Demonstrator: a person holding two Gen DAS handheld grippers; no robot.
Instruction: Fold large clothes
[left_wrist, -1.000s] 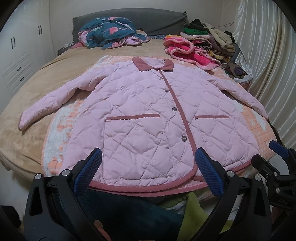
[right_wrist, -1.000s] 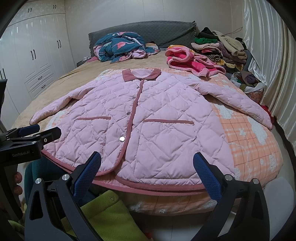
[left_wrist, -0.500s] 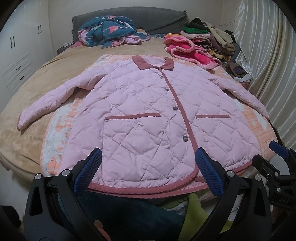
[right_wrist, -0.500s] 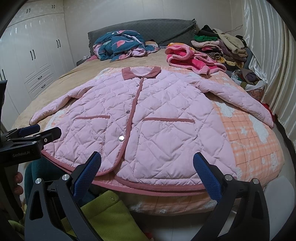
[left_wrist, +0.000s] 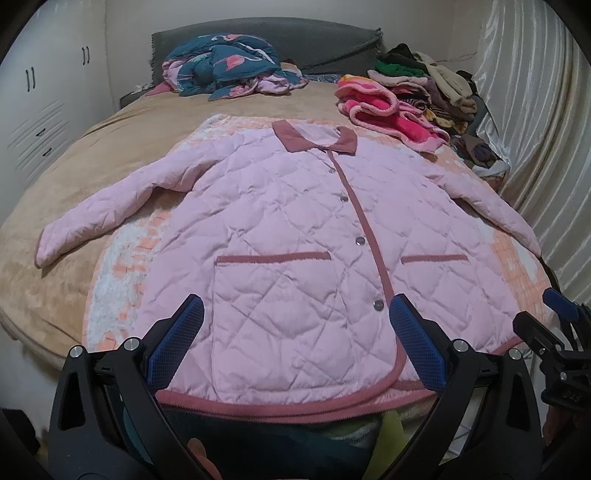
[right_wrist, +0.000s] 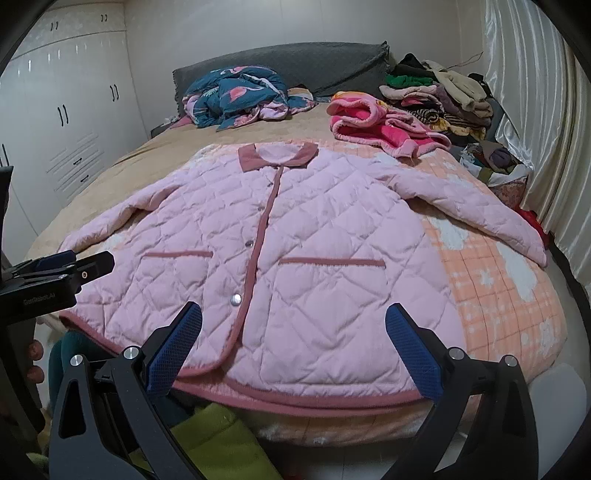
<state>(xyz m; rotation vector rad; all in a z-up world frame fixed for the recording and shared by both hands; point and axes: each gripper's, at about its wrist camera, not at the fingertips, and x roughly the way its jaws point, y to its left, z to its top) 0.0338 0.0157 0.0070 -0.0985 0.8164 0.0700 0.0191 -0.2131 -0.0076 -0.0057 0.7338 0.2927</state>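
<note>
**Quilted jacket flat on bed, both grippers spread wide**

The pink quilted jacket (left_wrist: 295, 236) lay face-up & unfolded on the bed (left_wrist: 74, 192), w/ sleeves angled out to each side. Fabric was puffy, stitched in a diamond pattern; dusty-rose trim ran along the collar, front placket, curved hem & two straight pocket openings. Round metal snaps dotted the placket. Under it sat a fleecy peach-and-white checked blanket (right_wrist: 498, 280), over a tan plush bedspread.

Left gripper (left_wrist: 295, 343) hovered over the hem nr the bed's foot, jaws wide apart, holding nothing; its blue textured pads (left_wrist: 173, 347) framed the left pocket area. Right gripper (right_wrist: 293, 345) was likewise wide & empty, above the hem on the jacket's other half.

At the head end: a crumpled teal-and-pink floral quilt (right_wrist: 240, 92) against the grey headboard (right_wrist: 295, 66), a hot-pink fleece garment (right_wrist: 373, 125), & a stacked pile of mixed clothes (right_wrist: 443, 96) by the glossy pleated curtain (right_wrist: 535, 110). White wardrobe doors (right_wrist: 66, 110) stood on the left.
</note>
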